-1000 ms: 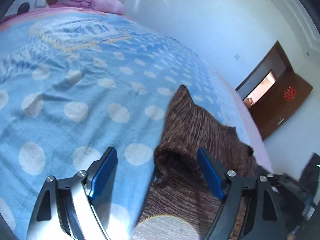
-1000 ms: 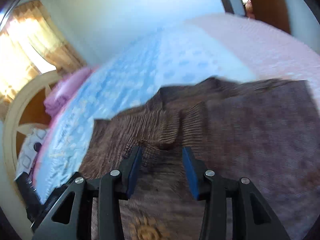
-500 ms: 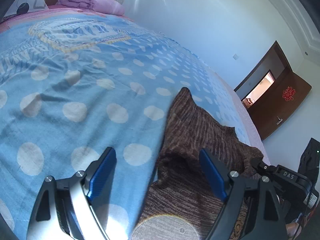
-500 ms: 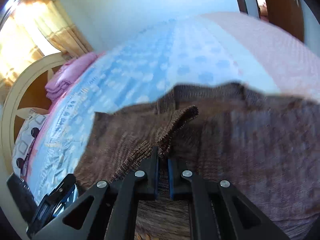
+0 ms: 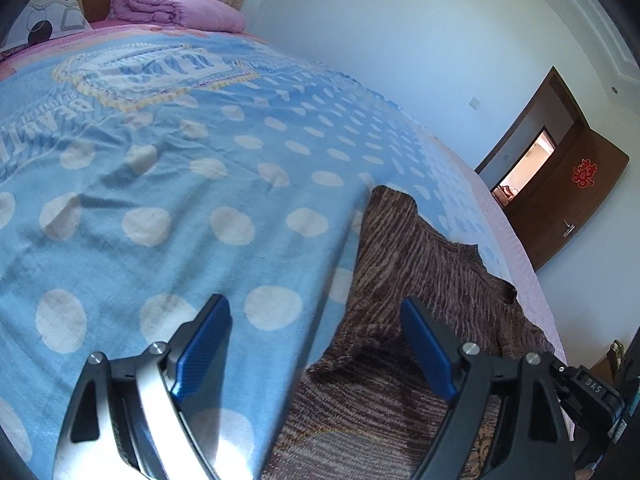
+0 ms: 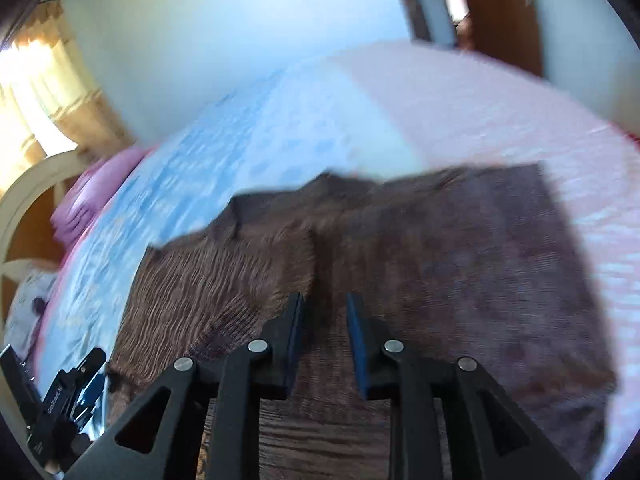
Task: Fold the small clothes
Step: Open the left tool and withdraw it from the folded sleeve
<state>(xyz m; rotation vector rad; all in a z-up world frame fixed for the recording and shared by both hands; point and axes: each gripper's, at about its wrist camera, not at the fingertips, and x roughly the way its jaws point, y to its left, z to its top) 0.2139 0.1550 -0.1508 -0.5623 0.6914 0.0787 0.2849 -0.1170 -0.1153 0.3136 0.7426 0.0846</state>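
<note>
Opening the right gripper (image 6: 322, 336) jaws off the sweater (image 6: 440, 264), I keep the left gripper (image 5: 316, 344) spread, empty.

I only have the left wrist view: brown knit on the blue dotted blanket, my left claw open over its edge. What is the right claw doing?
Observer: The right claw is opening above the brown knit; its pads stand apart with no fabric pinched between them.
Operator: Where does the knit's far side end?
Observer: It spreads flat onto the pink sheet and ends in a straight edge.
Operator: Any folds near that claw?
Observer: A dark crease runs away from the claw across the knit's middle.
</note>
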